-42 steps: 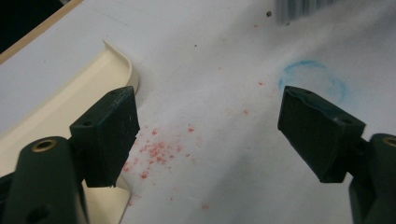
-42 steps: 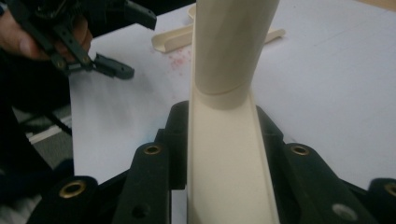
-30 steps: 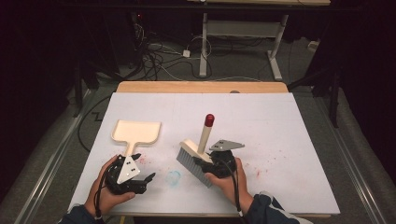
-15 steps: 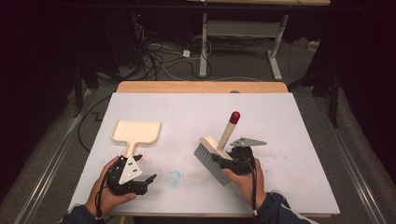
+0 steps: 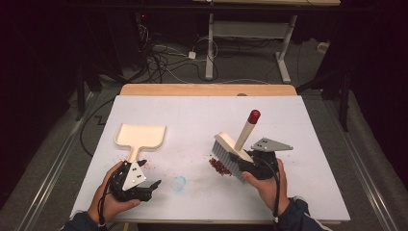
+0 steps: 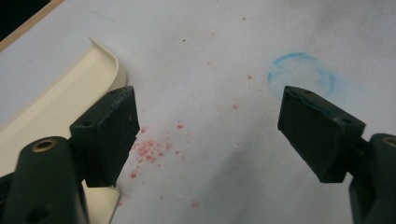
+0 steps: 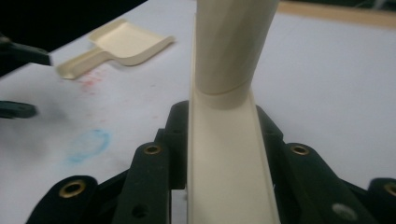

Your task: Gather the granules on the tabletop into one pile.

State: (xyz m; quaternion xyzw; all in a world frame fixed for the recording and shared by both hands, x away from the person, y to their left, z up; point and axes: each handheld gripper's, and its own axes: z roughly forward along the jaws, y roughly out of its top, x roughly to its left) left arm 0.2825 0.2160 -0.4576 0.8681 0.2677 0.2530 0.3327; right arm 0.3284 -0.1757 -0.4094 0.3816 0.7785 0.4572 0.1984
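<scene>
Right gripper [image 5: 246,166] pinches brush [image 5: 231,149] at its stiff, light plastic back — firm hold there, bristles by red crumbs [image 5: 220,166]. Left gripper [image 6: 205,135] spread wide, w/ dustpan [image 5: 140,137] handle just beside.

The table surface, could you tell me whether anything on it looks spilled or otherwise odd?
Yes: red crumbs lie piled against the brush bristles, finer red specks are scattered beside the dustpan handle, and a faint blue ring stains the white table.

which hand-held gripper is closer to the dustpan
Left. The left hand-held gripper sits open by the dustpan handle; the right hand-held gripper holds the brush farther across the table.
</scene>
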